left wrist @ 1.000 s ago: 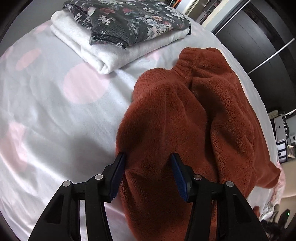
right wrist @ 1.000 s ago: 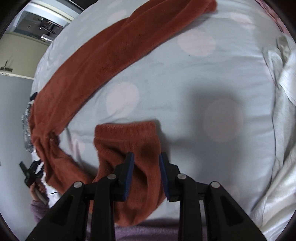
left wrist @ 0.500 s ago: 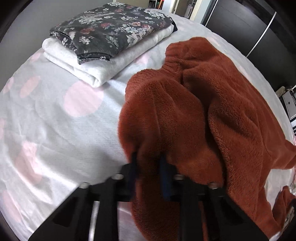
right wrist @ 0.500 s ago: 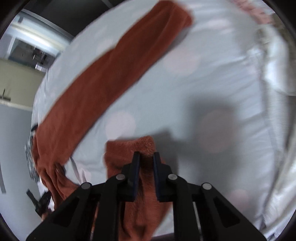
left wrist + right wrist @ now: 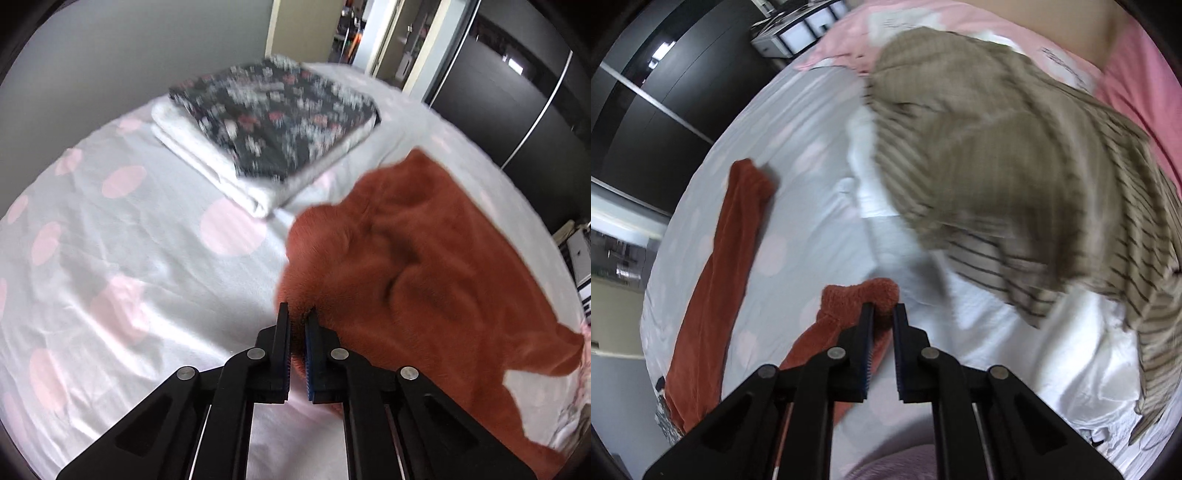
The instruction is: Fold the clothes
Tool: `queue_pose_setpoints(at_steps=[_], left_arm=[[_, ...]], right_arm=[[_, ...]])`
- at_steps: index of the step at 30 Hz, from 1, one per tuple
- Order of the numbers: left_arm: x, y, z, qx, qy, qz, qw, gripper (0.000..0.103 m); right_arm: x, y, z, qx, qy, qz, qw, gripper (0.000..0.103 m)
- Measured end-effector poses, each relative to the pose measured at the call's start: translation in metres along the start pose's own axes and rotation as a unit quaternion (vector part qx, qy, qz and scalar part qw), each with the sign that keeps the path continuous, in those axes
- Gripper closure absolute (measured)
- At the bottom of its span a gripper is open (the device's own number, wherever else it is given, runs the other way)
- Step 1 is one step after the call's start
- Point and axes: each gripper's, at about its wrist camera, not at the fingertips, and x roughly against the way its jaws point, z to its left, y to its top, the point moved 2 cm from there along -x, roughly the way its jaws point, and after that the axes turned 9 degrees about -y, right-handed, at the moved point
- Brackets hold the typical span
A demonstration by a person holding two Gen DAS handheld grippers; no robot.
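**Both grippers pinched on the rust fleece**

Here the left gripper (image 5: 297,314) clamps a fold of the rust fleece garment (image 5: 424,273) on the bed (image 5: 110,240); the right gripper (image 5: 882,310) clamps its cuff (image 5: 860,295). Motion blur smears the floral folded stack (image 5: 273,122) and striped pile (image 5: 1015,166); the fleece runs off-frame.

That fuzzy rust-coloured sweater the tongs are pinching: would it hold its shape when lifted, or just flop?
Probably flop: the rust sweater already bunches and sags where the left tongs pinch it. Its long sleeve lies limp across the bed, so it would likely trail. The thick pile probably helps the grip.
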Motion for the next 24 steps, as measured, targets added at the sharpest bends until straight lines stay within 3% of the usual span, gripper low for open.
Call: queue_pose_setpoints(at_steps=[3, 6, 9, 11, 15, 18, 20, 22, 24], left_arm=[[0.012, 0.009, 0.017, 0.001, -0.009, 0.009, 0.9999, 0.097], [0.016, -0.005, 0.029, -0.029, 0.010, 0.056, 0.9979, 0.097], [0.011, -0.011, 0.044, -0.027, 0.013, 0.108, 0.9937, 0.097], [0.009, -0.015, 0.047, -0.045, 0.027, 0.132, 0.9899, 0.097], [-0.005, -0.026, 0.040, -0.103, 0.047, 0.196, 0.9740, 0.092], [0.005, -0.021, 0.029, -0.132, 0.038, 0.189, 0.9723, 0.088], [0.016, -0.015, 0.020, -0.151, 0.029, 0.177, 0.9721, 0.073], [0.027, -0.008, 0.011, -0.172, 0.021, 0.162, 0.9715, 0.066], [0.037, -0.002, 0.001, -0.192, 0.017, 0.150, 0.9697, 0.066]], right_arm=[[-0.007, -0.011, -0.013, 0.017, -0.009, 0.020, 1.000, 0.094], [-0.018, -0.021, -0.021, 0.037, -0.024, 0.048, 0.998, 0.094], [-0.029, -0.023, -0.029, 0.036, -0.027, 0.080, 0.996, 0.093], [-0.029, -0.025, -0.028, 0.046, -0.034, 0.088, 0.994, 0.093], [-0.018, -0.029, -0.021, 0.081, -0.065, 0.092, 0.990, 0.089], [-0.005, -0.029, -0.022, 0.095, -0.083, 0.087, 0.988, 0.089], [0.003, -0.027, -0.028, 0.094, -0.075, 0.091, 0.989, 0.089], [0.008, -0.023, -0.033, 0.092, -0.060, 0.099, 0.989, 0.089], [0.010, -0.021, -0.033, 0.094, -0.050, 0.104, 0.989, 0.089]])
